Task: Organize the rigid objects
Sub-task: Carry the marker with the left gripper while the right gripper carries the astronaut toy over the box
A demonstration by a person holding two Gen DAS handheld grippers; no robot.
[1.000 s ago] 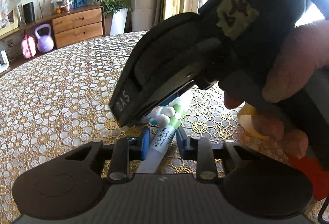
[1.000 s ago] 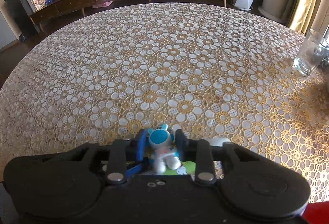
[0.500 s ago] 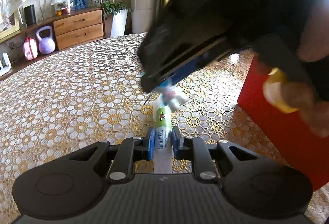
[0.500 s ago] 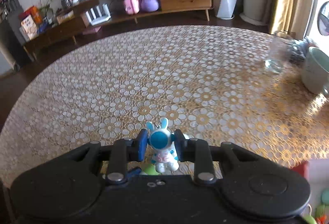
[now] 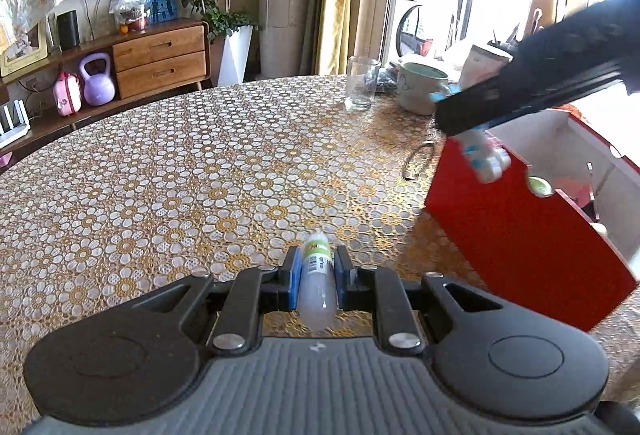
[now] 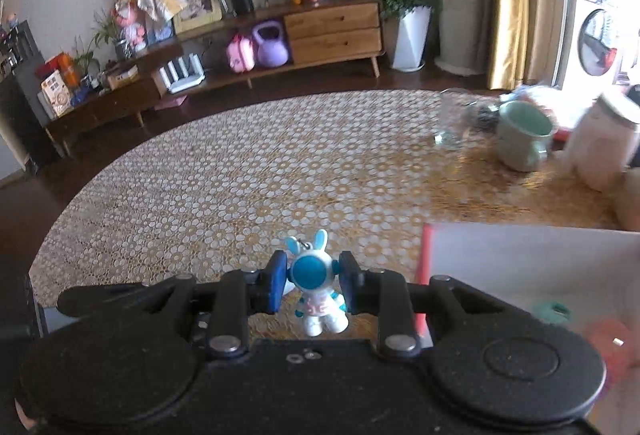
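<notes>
My left gripper point(image 5: 316, 277) is shut on a white glue tube point(image 5: 317, 275) with a green label, held just above the floral tablecloth. My right gripper point(image 6: 313, 281) is shut on a small blue-and-white rabbit figurine point(image 6: 316, 285). In the left wrist view the right gripper point(image 5: 516, 97) hangs over the near wall of the red box point(image 5: 516, 231), and the figurine point(image 5: 482, 155) dangles below it. The box's white inside point(image 6: 520, 255) shows at the right of the right wrist view, with small toys in it.
A clear glass point(image 5: 361, 83), a pale green mug point(image 5: 420, 85) and a white jar point(image 6: 604, 141) stand at the table's far right. The round table point(image 5: 160, 175) carries a gold and white lace cloth. A wooden sideboard point(image 5: 160, 63) lies beyond it.
My right gripper has risen and swung right with the figurine, from above the glue tube to over the red box. My left gripper has kept its grip on the tube and lifted it.
</notes>
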